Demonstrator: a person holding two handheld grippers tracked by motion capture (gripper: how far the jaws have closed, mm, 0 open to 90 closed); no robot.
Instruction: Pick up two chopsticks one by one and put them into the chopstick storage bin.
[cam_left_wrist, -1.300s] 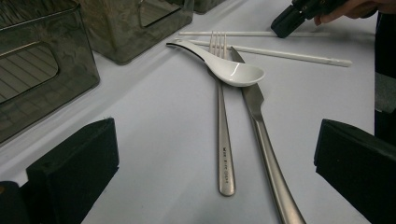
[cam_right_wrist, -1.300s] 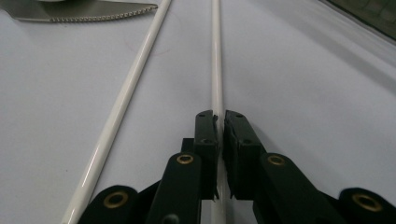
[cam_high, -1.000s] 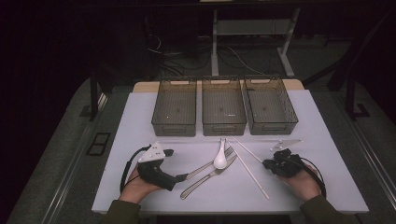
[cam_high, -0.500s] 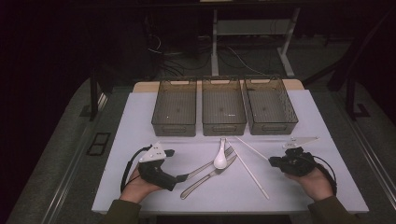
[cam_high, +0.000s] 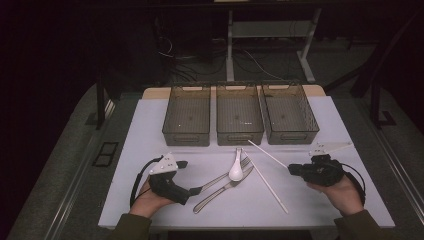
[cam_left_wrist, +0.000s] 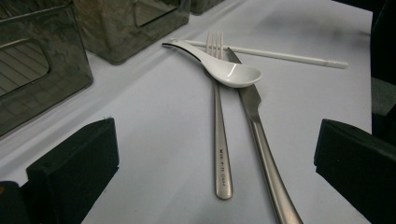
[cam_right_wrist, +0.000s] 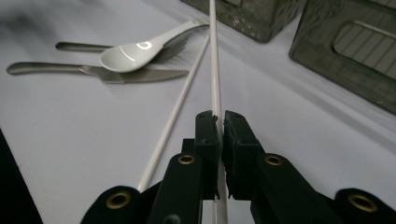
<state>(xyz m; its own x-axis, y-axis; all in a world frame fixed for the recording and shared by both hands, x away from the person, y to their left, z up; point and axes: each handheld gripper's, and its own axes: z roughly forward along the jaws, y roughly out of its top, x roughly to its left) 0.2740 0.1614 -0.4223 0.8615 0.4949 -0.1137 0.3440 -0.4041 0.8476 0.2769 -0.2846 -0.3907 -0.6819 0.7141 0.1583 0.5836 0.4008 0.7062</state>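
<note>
My right gripper (cam_high: 294, 170) (cam_right_wrist: 219, 119) is shut on one white chopstick (cam_high: 267, 154) (cam_right_wrist: 215, 56), which slants up off the white mat towards the bins. A second white chopstick (cam_high: 270, 187) (cam_right_wrist: 175, 112) lies flat on the mat. To its left a white ceramic spoon (cam_high: 236, 171) (cam_left_wrist: 224, 70) (cam_right_wrist: 133, 50) rests across a steel fork (cam_high: 220, 179) (cam_left_wrist: 219, 135) and a steel knife (cam_high: 222, 192) (cam_left_wrist: 259, 126) (cam_right_wrist: 126, 73). My left gripper (cam_high: 189, 178) (cam_left_wrist: 215, 158) rests low on the mat, open, pointing at the fork and knife handles with nothing between its jaws.
Three empty grey bins stand in a row at the back: left (cam_high: 186, 138), middle (cam_high: 239, 137), right (cam_high: 292, 136). The white mat (cam_high: 150, 125) covers the table. The near edge runs just under the person's hands.
My right gripper has risen and drifted right with the chopstick, lifting it off the mat. The left gripper and the cutlery have stayed put.
</note>
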